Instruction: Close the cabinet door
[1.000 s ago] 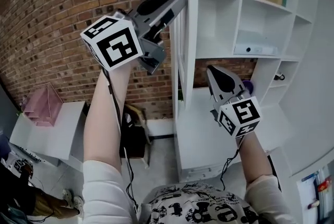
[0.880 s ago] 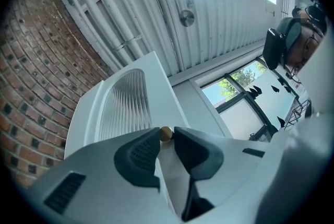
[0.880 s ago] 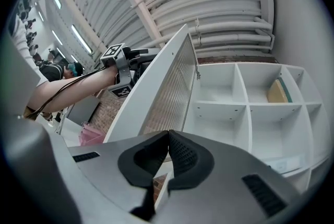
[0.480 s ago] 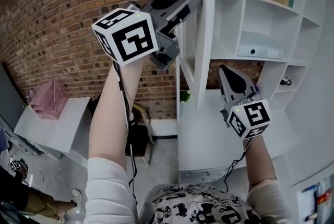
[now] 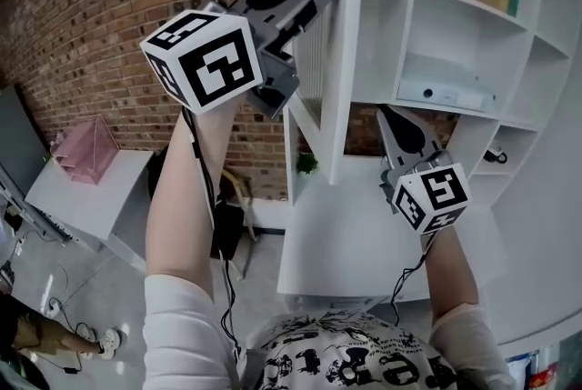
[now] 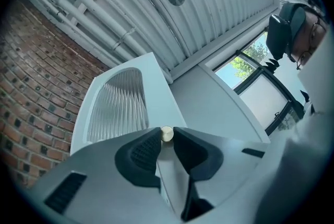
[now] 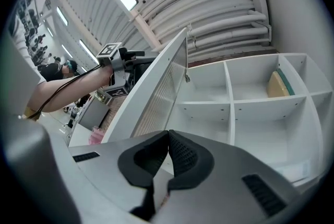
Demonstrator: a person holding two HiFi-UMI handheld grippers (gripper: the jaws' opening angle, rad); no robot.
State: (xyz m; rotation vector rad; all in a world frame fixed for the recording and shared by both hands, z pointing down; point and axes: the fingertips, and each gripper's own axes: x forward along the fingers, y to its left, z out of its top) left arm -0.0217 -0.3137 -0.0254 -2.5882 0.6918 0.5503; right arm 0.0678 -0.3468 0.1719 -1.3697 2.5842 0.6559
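a: where does the door stand?

b: the cabinet door [image 5: 338, 61] is about half open. it juts out from the cabinet [image 5: 436, 25] with its free edge towards you, long axis upright, and the open shelves lie to its right in the head view.

a: and the left tool?

b: your left tool [image 6: 166, 137] is narrowed onto the small brass knob [image 6: 166, 133], one pad on each side and both touching it (so that tool is holding the door). it comes at the door from the brick wall [image 5: 109, 25] side.

a: the right one?

b: your right tool [image 7: 168, 137] has its pads pressed together on nothing. it hangs below the shelves, right of the door's lower corner and apart from it.

a: which way does the closing go?

b: by my reading, the free edge has to swing right, towards the shelves, with the upright far edge as the pivot. your left hand is already on the knob, so it is the one to carry the door round. your right sits near the door's path, so i'd keep it low and out of the way.
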